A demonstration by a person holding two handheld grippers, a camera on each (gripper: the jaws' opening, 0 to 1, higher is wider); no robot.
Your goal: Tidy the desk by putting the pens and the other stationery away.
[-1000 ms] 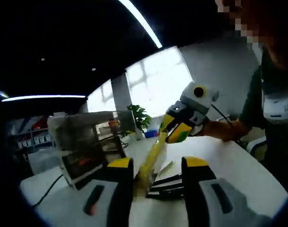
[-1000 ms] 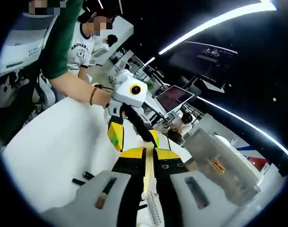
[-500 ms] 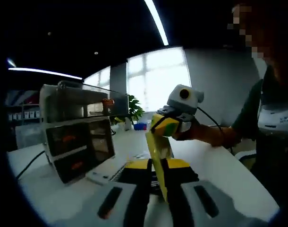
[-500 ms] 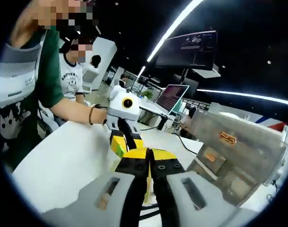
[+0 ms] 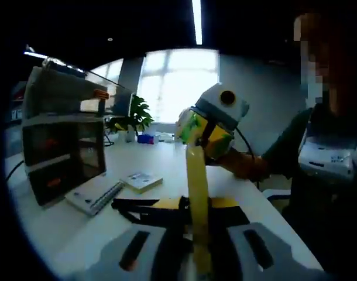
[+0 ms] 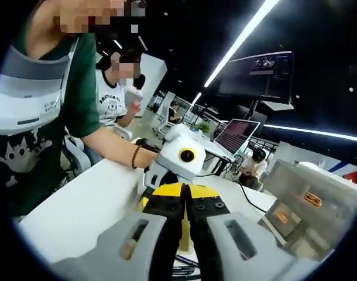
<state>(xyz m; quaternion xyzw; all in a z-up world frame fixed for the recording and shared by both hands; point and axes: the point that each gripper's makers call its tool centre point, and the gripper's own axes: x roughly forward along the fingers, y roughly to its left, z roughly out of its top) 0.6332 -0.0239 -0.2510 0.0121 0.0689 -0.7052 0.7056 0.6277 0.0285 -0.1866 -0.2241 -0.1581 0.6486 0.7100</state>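
Over white desk [image 5: 61, 228], both grippers, left [image 5: 193, 205] and right [image 6: 186, 202], apparently clamp one yellow ruler [image 5: 197, 199].

A yellow ruler [image 5: 197, 199] stands nearly upright, its lower end between the shut left jaws and its upper end pinched in the right jaws. Black pens [image 5: 144, 204] lie on the white desk [image 5: 79, 228] just left of the left jaws.

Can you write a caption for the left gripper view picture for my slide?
Both grippers, left gripper and right gripper, pinch one yellow ruler above a white desk.
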